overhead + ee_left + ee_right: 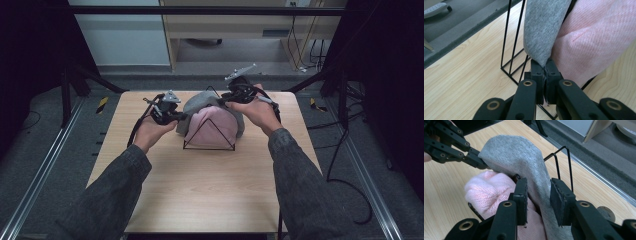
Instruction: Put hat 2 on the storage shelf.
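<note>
On the worktop point(200, 180) a wire rack point(208, 135) holds pink and grey cloths. The left gripper point(545, 68) is clamped on the grey cloth point(524, 157); the right gripper point(539, 202) stands apart, straddling the grey cloth's far fold, nearer for the next pinch.

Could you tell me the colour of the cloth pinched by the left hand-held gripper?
Grey cloth, best in the left gripper view.

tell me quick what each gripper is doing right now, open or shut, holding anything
Left gripper: shut, pinching the edge of the grey cloth.
Right gripper: open, jaws either side of a fold of the grey cloth, not clamped on it.
</note>
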A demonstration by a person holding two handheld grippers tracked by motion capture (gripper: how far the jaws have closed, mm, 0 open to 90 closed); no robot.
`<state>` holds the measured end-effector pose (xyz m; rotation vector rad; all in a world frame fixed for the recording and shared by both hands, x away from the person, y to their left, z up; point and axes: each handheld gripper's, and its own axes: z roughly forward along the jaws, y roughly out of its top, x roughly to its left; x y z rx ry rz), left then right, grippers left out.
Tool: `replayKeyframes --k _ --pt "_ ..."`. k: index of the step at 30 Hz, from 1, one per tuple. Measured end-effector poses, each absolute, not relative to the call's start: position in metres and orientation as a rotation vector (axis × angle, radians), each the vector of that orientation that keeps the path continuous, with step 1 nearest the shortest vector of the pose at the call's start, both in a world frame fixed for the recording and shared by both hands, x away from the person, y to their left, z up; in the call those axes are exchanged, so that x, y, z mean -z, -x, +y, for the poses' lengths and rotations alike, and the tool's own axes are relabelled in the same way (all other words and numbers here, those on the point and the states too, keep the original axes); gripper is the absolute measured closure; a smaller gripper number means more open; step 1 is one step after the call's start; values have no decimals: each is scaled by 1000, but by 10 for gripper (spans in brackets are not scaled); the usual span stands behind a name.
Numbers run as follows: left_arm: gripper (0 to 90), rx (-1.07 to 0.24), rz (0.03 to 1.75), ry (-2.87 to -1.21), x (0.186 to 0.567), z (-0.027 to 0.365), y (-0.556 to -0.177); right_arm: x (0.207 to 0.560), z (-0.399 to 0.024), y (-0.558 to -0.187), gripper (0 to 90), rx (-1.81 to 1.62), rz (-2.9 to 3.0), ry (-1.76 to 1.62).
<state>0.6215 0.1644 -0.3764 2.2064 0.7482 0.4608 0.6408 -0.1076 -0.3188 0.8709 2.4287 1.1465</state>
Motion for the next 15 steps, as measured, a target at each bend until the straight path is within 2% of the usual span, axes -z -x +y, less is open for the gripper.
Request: replayKeyframes --k 15 --pt "875 -448 780 -2211 389 168 -621 319 -113 -638 634 -1159 2403 -894"
